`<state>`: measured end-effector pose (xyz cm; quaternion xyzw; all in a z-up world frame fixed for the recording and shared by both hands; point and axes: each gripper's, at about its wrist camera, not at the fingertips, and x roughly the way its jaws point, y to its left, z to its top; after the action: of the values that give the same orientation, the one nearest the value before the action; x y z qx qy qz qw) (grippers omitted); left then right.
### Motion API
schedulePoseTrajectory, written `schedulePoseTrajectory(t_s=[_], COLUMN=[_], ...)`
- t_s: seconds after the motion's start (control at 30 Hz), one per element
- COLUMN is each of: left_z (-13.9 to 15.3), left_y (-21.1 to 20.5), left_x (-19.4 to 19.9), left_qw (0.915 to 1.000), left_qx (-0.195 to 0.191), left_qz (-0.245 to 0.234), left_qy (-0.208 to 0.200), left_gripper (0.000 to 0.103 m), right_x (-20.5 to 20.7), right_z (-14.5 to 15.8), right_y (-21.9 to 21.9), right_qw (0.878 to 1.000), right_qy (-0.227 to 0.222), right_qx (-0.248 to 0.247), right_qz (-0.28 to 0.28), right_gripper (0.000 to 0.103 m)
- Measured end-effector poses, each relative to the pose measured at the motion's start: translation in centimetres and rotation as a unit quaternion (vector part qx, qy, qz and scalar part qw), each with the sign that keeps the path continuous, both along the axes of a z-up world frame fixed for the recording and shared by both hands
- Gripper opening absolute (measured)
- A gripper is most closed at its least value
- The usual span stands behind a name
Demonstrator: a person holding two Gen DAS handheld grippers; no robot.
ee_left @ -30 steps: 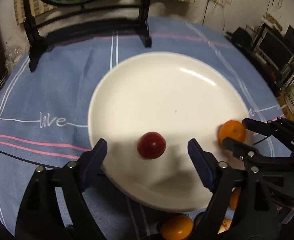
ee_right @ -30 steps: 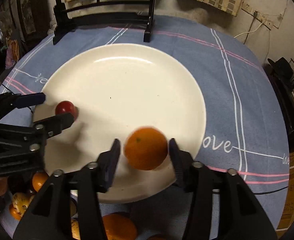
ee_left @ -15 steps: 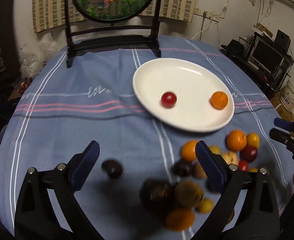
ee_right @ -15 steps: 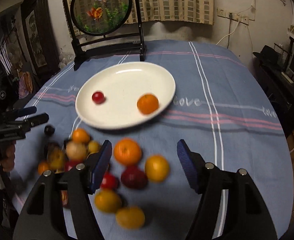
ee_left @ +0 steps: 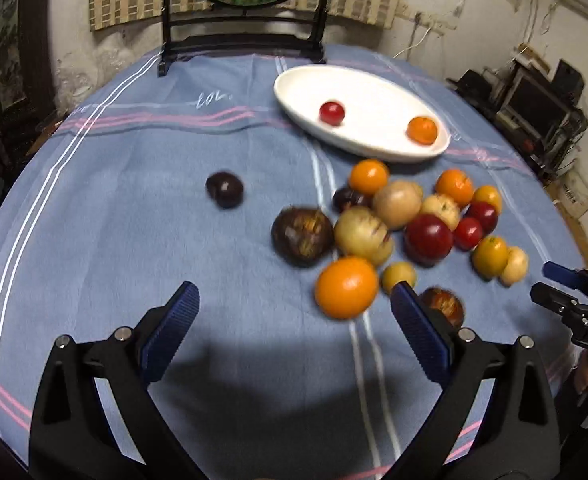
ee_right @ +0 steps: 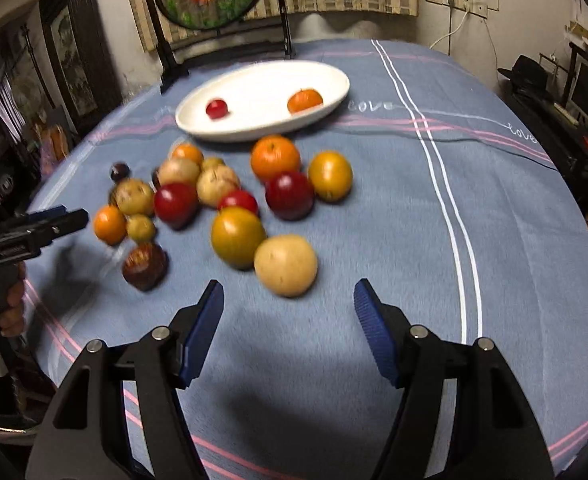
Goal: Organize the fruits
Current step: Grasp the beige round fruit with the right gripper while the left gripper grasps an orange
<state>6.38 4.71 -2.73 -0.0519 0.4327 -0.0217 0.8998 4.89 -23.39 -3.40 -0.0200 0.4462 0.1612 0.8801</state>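
Left wrist view: the left gripper [ee_left: 292,318] gapes empty above the blue woven tablecloth [ee_left: 114,208]. Ahead of its jaws, one oval white plate [ee_left: 377,148] carries two round fruits, a glossy red one [ee_left: 331,112] and an orange [ee_left: 422,130]. The right gripper [ee_right: 288,318] is likewise spread, a pale smooth fruit [ee_right: 285,265] just beyond its tips.

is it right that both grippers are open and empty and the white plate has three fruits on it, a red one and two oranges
Not quite. The white plate holds two fruits, not three: one red fruit and one orange, as the right wrist view shows. The other oranges lie on the cloth. The rest stands: the left gripper and right gripper are open and empty.
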Motion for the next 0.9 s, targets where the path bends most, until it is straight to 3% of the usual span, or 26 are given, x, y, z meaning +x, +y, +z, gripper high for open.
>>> schedulePoseTrajectory(t_s=[0.13, 0.43, 0.67, 0.9], left_z=[-0.7, -1.5, -2.3, -2.7], left_y=[-0.3, -1.0, -1.4, -1.7], left_x=[-0.3, 0.3, 1.0, 2.0], left_qw=[0.9998, 0.9996, 0.9990, 0.9991], left_qx=[-0.011, 0.005, 0.001, -0.002], left_qz=[-0.005, -0.017, -0.026, -0.018], left_qy=[0.015, 0.024, 0.037, 0.039], left_gripper=[0.098, 0.098, 0.098, 0.098], right_x=[0.8, 2.7, 3.6, 3.0], right_z=[-1.2, -2.3, -2.3, -1.9], right_y=[0.4, 1.6, 2.5, 1.3], right_qw=[0.999, 0.999, 0.999, 1.000], right_qy=[0.013, 0.018, 0.013, 0.018], right_qx=[-0.033, -0.048, -0.044, -0.011], right_qz=[-0.008, -0.006, 0.017, 0.014], right_gripper=[0.068, 0.068, 0.041, 0.040])
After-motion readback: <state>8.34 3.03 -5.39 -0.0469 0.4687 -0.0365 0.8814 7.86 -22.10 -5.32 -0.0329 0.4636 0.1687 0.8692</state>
